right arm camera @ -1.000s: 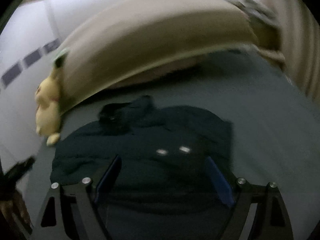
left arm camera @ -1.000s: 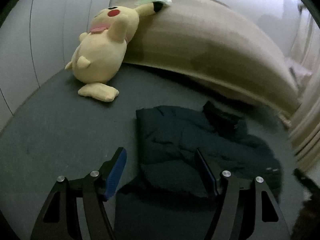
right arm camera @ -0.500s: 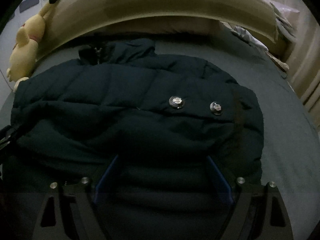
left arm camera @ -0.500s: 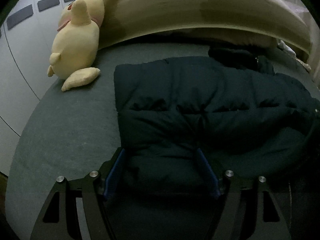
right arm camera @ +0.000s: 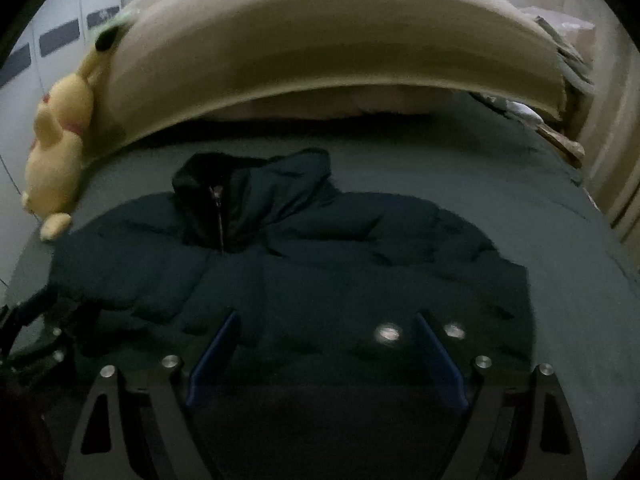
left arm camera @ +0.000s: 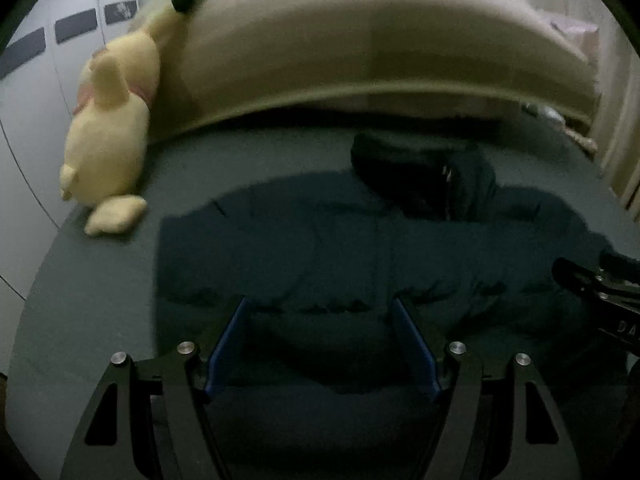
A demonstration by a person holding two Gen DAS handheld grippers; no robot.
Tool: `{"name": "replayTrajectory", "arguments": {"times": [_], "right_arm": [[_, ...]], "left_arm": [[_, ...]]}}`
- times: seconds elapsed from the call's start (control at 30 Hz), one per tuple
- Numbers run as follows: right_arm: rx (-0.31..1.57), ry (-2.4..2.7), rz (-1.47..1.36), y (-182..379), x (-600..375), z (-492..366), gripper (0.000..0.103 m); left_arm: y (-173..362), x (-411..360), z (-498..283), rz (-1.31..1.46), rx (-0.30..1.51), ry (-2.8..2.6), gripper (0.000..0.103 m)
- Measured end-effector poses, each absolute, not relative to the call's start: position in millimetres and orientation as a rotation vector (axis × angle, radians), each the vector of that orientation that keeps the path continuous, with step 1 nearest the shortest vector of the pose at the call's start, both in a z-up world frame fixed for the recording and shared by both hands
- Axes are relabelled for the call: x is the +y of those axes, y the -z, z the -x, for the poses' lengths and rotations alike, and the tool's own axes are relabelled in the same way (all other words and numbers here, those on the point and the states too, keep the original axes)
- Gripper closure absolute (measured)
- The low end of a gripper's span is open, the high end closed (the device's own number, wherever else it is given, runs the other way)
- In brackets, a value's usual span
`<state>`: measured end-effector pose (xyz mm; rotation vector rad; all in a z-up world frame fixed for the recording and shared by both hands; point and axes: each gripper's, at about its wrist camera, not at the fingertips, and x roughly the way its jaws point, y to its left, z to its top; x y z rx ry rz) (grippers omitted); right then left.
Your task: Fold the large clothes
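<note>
Jacket: a dark puffer jacket (right arm camera: 320,264) lies spread on the bed (right arm camera: 540,208), hood (right arm camera: 280,184) toward the headboard end, hem toward me at the foot edge.
Left tongs: my left tongs (left arm camera: 320,344) stand wide, blue pads either side of a puffy ridge near the hem on the jacket's left half; nothing is pinched between them.
Right tongs: my right tongs (right arm camera: 324,356) are just as wide, holding nothing, over the right half beside two metal snaps (right arm camera: 387,334).
Contact: I cannot tell whether either pair touches the fabric or hangs just above it.
Surroundings: a yellow plush toy (left arm camera: 106,140) leans against the beige headboard (left arm camera: 360,52) at the far left corner of the bed, well apart from the jacket.
Handling: I judge the jacket soft, bulky and light; the quilted shell looks slick and springy, so a fold may puff back open.
Where to grip: I would pinch a single layer at the hem corners, along a stitched seam, not on a fat padded channel.
Risk: grabbing both layers, or snagging the zipper (right arm camera: 219,216).
</note>
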<state>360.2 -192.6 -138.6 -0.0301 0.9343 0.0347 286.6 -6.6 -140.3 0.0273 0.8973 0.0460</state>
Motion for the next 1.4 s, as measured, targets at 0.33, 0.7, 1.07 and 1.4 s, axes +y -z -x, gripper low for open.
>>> {"name": "replayTrajectory", "arguments": {"times": [0.33,0.7,1.07,1.4], "right_arm": [[1.006,0.021,0.04,155.3,-191.3,-357.9,0.013],[0.959,-0.043,0.119,156.3,-177.5,-304.6,0.012],[0.955,-0.024,0.097,139.7,-182.0,-304.2,0.007],[0.977,-0.063,0.126,157.8,-166.8,-313.8,0.007]], "left_arm": [[148.4,-11.3,-295.2,-0.076,0.942,-0.044,0.028],[138.9,9.1,-244.2,0.024,0.892,-0.043,0.028],[125.8,8.9,-233.7,0.001,0.843,-0.024,0.027],[133.2,28.4,-251.6,0.025,0.845,-0.096,0.027]]}}
